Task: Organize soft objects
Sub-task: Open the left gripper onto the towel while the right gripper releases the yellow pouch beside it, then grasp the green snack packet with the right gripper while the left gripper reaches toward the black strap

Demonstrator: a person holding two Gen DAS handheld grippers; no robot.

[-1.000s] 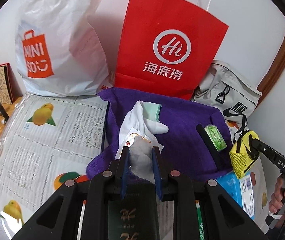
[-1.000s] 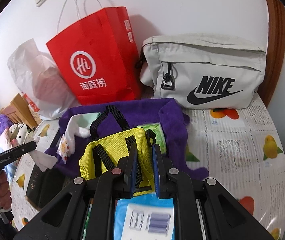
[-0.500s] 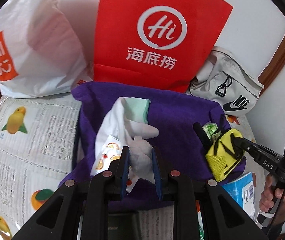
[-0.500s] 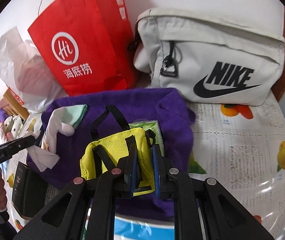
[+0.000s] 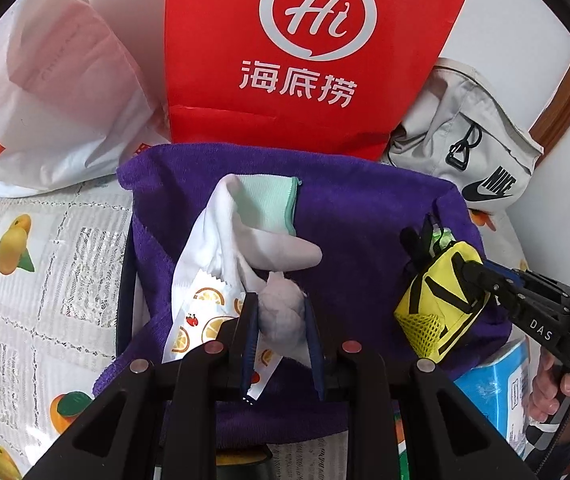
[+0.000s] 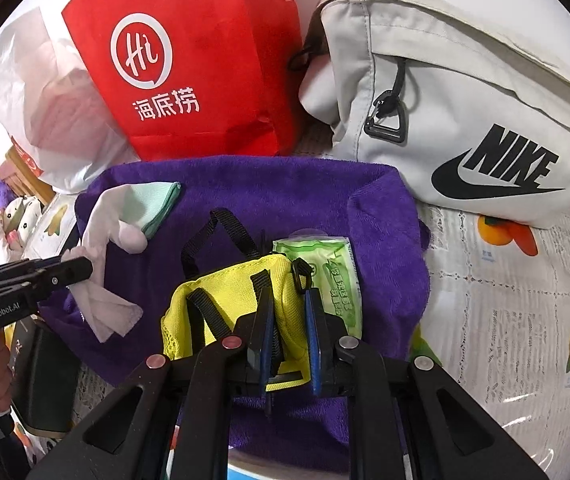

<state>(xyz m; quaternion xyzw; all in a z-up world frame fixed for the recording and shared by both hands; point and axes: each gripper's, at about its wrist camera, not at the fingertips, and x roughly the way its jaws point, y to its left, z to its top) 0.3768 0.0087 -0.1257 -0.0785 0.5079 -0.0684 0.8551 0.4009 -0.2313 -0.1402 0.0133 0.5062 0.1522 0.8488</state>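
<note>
Claws over purple towel (image 5: 365, 220): left claw (image 5: 281, 320) clamps white sock (image 5: 241, 248); right claw (image 6: 289, 312), at three o'clock, clamps yellow pouch (image 6: 225, 296).

Left hand-held gripper (image 5: 281, 300) pinched closed, right hand-held gripper (image 6: 289, 300) clamped, both angled downward

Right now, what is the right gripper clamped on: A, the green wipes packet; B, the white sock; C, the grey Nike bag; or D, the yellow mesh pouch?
D: the right gripper is shut on the yellow mesh pouch, with the green wipes packet lying free beside it on the purple towel.
</note>
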